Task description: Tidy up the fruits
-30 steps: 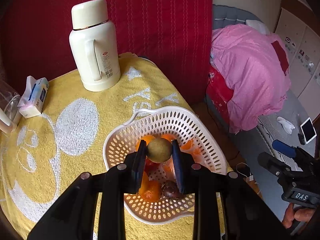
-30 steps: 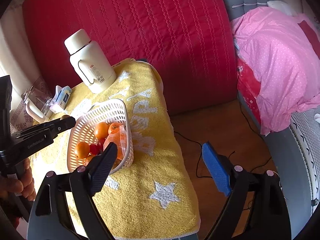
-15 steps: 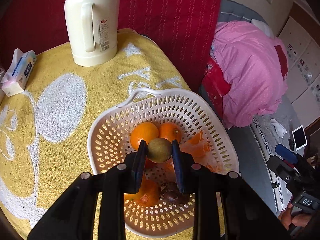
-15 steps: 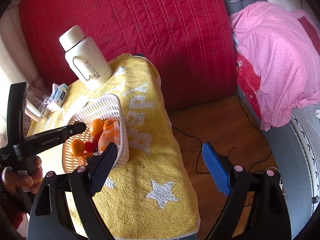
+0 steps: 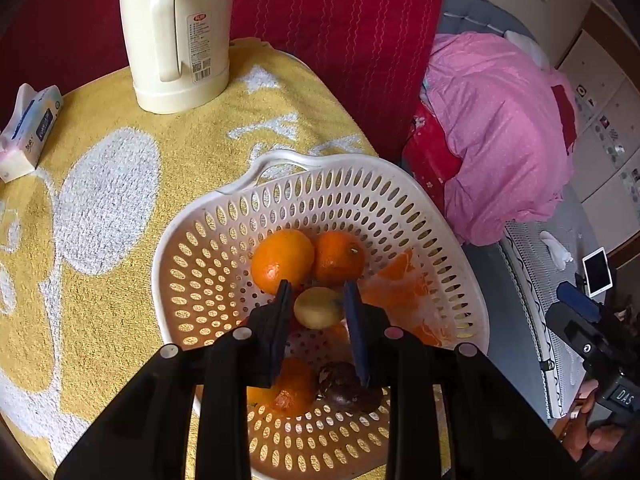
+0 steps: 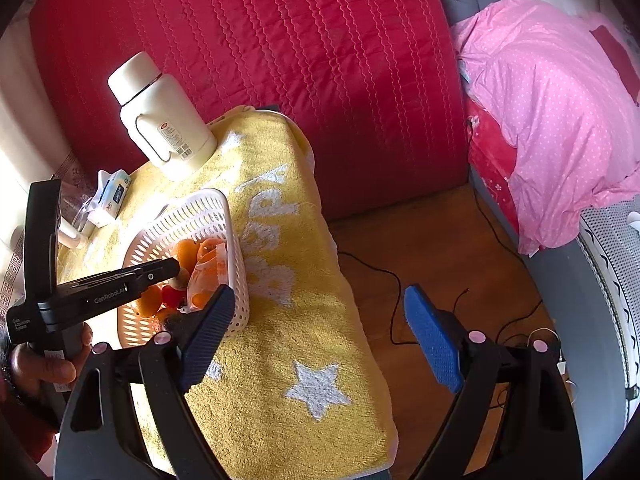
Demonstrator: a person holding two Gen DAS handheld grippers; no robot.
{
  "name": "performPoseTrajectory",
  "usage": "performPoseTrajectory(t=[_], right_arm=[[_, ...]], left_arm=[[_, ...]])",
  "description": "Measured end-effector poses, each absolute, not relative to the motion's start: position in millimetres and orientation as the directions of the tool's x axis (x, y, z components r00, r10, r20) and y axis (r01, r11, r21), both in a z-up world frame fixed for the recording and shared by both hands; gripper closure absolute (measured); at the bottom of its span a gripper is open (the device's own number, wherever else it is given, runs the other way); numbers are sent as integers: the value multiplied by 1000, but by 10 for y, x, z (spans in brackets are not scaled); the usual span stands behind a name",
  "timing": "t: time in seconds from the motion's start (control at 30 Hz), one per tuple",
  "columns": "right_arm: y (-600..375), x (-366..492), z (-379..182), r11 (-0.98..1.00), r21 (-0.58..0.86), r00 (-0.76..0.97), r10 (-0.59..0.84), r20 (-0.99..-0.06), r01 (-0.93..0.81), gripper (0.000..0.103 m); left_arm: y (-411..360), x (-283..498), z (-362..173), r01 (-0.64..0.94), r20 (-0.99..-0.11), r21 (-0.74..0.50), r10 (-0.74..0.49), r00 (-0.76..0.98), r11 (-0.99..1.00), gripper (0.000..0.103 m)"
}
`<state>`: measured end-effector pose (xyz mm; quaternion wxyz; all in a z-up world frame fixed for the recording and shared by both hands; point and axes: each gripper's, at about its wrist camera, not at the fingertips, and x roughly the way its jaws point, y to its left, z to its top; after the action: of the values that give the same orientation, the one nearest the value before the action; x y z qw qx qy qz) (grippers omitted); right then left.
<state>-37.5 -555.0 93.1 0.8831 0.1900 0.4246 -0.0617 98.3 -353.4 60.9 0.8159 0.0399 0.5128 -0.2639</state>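
Item: kiwi (image 5: 319,307), small, light, soft-skinned, likely bruising under pressure; left tongs (image 5: 316,300) are pinching it across its middle, hovering inside the basket (image 5: 224,216) above the oranges (image 5: 282,261). Right tongs (image 6: 316,344) are hanging released, gaping over the tabletop (image 6: 280,360) edge.

**Two fisheye views sharing one basket**

Left wrist view: looking steeply down from close above the white basket (image 5: 404,200), facing the cream flask (image 5: 176,36) at the far table edge. Right wrist view: sitting further back and off the table's side, looking across the yellow towel (image 6: 288,320), taking in the same basket (image 6: 192,220), flask (image 6: 160,120) and left gripper (image 6: 176,274).
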Motion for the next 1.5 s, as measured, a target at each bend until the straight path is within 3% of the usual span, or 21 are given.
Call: performPoseTrajectory(t=[0.5, 0.53, 0.6, 0.7, 0.77, 1.2, 1.5], right_arm=[[-5474, -403, 1006, 926, 285, 648, 59, -760, 249, 15], [-5466, -414, 1015, 926, 286, 650, 61, -757, 247, 15], [-5441, -426, 1035, 927, 287, 654, 63, -753, 241, 15], [-5391, -440, 1074, 929, 290, 662, 70, -746, 228, 15], [-5353, -460, 1104, 932, 290, 670, 73, -739, 219, 8], [-5060, -674, 1402, 955, 261, 721, 81, -688, 142, 3], [-4794, -759, 1655, 977, 198, 765, 68, -640, 78, 3]], left_arm=[[-3401, 882, 758, 460, -848, -194, -383, 365, 867, 74], [-3381, 869, 777, 456, -848, -189, -379, 370, 869, 71], [-3335, 836, 826, 443, -843, -172, -364, 395, 880, 40], [-3268, 772, 920, 421, -834, -131, -329, 444, 898, 26], [-3242, 728, 975, 406, -836, -97, -296, 462, 909, 15], [-3105, 230, 1603, 363, -731, 119, -166, 662, 924, 10], [-2848, -20, 1972, 285, -664, 124, -134, 736, 951, 7]])
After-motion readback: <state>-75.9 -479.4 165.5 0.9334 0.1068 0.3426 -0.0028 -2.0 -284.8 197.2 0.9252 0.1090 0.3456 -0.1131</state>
